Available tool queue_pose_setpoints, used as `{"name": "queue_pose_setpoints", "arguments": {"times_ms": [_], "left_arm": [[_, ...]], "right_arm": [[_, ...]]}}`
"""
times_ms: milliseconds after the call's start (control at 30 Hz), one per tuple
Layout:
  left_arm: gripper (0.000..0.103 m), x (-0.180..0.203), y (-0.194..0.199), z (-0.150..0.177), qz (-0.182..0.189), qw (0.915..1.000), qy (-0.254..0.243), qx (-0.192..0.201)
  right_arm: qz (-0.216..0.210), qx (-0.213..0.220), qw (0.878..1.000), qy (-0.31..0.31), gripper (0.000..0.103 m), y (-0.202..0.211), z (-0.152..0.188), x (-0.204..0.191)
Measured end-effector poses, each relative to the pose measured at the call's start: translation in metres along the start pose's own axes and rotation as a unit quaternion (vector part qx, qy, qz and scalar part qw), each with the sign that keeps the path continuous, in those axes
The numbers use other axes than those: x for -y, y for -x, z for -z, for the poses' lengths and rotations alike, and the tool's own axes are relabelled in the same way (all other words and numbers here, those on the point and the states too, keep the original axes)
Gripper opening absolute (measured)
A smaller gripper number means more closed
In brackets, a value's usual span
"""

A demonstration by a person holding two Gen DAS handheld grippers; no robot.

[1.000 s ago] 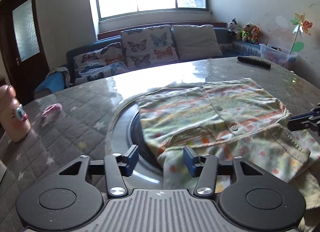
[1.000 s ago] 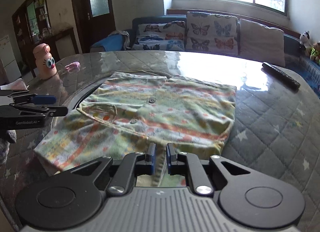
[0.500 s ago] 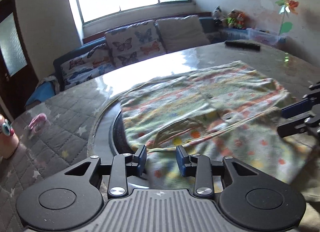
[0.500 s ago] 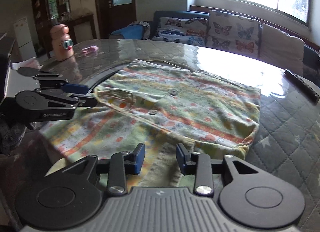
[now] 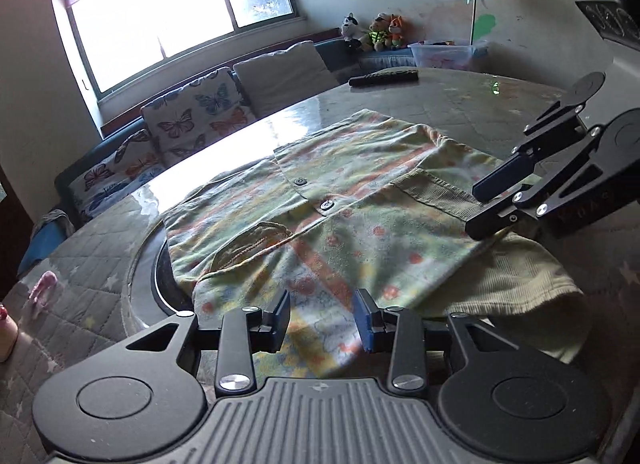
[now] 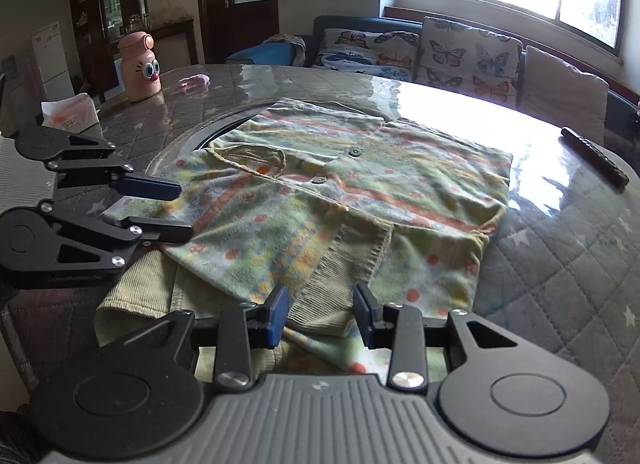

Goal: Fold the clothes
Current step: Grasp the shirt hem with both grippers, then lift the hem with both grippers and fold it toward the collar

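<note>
A small green garment (image 5: pixel 352 199) with orange stripes, dots and buttons lies partly folded on the round table; it also shows in the right wrist view (image 6: pixel 360 199). Its sleeves are folded in, ribbed cuffs (image 6: pixel 348 264) toward the near edge. My left gripper (image 5: pixel 322 318) is open, just above the garment's near hem, holding nothing. My right gripper (image 6: pixel 322 314) is open above the ribbed cuff, holding nothing. Each gripper shows in the other's view: the right gripper (image 5: pixel 494 205) at the garment's right side, the left gripper (image 6: pixel 180 209) at its left side.
A black remote (image 5: pixel 383 77) lies at the table's far edge. A pink bottle with eyes (image 6: pixel 140 67), a pink item (image 6: pixel 195 81) and a tissue pack (image 6: pixel 70 113) sit on the far left. A sofa with butterfly cushions (image 6: pixel 460 55) stands behind the table.
Both grippers have opened wide and let go of the garment. The folded sleeve part now lies on the garment. Both grippers have pulled back toward the near edge.
</note>
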State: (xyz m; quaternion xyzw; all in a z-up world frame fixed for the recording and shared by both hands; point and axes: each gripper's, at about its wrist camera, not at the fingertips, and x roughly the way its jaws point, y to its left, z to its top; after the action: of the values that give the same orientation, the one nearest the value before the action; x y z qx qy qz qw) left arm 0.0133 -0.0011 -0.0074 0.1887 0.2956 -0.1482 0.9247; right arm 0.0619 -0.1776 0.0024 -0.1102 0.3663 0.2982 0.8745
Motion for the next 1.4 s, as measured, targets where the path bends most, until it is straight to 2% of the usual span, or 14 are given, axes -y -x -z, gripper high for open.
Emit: {"name": "queue_pose_setpoints", "arguments": {"times_ms": [167, 233, 400, 533, 667, 733, 833, 1067, 1133, 1200, 1267, 1333, 1367, 1400], "left_arm": [[0.042, 0.000, 0.023, 0.007, -0.003, 0.9993, -0.037, 0.005], [0.052, 0.006, 0.032, 0.013, 0.003, 0.9976, -0.069, 0.007], [0.054, 0.035, 0.041, 0.028, 0.023, 0.9882, -0.149, 0.023], [0.054, 0.053, 0.038, 0.029, 0.035, 0.9821, -0.178, 0.049], [0.052, 0.053, 0.032, 0.018, 0.057, 0.9841, -0.154, 0.069], [0.032, 0.048, 0.029, 0.010, 0.069, 0.9872, -0.123, 0.074], [0.015, 0.033, 0.025, -0.004, 0.078, 0.9910, -0.074, 0.079], [0.010, 0.007, 0.015, -0.025, 0.083, 0.9936, -0.005, 0.076], [0.010, 0.005, 0.015, -0.025, 0.084, 0.9937, -0.002, 0.075], [0.010, 0.002, 0.015, -0.023, 0.088, 0.9936, 0.003, 0.072], [0.011, 0.000, 0.016, -0.022, 0.086, 0.9939, 0.005, 0.068], [0.016, -0.003, 0.021, -0.017, 0.080, 0.9946, 0.000, 0.066], [0.023, -0.005, 0.023, -0.014, 0.076, 0.9949, -0.004, 0.065], [0.039, -0.006, 0.027, -0.010, 0.071, 0.9954, -0.009, 0.064]], "right_arm": [[-0.001, 0.006, 1.000, 0.001, 0.036, 0.012, 0.002, 0.003], [0.001, 0.006, 1.000, 0.010, 0.038, 0.017, 0.003, 0.003], [0.005, -0.001, 0.999, 0.032, 0.046, 0.028, 0.012, 0.003], [0.008, -0.011, 0.998, 0.054, 0.051, 0.034, 0.020, 0.002], [0.008, -0.013, 0.997, 0.078, 0.060, 0.041, 0.026, -0.001], [0.006, -0.014, 0.995, 0.094, 0.060, 0.043, 0.029, -0.004], [-0.004, -0.007, 0.993, 0.115, 0.065, 0.045, 0.030, -0.011], [-0.017, 0.027, 0.990, 0.141, 0.068, 0.035, 0.018, -0.025], [-0.025, 0.036, 0.989, 0.143, 0.062, 0.029, 0.012, -0.029], [-0.036, 0.038, 0.988, 0.144, 0.050, 0.024, 0.008, -0.033], [-0.046, 0.031, 0.989, 0.141, 0.026, 0.018, 0.005, -0.035], [-0.058, 0.027, 0.990, 0.123, 0.016, 0.014, 0.001, -0.032], [-0.062, 0.027, 0.991, 0.115, 0.014, 0.014, -0.001, -0.030], [-0.067, 0.028, 0.992, 0.107, 0.012, 0.015, -0.003, -0.029]]}}
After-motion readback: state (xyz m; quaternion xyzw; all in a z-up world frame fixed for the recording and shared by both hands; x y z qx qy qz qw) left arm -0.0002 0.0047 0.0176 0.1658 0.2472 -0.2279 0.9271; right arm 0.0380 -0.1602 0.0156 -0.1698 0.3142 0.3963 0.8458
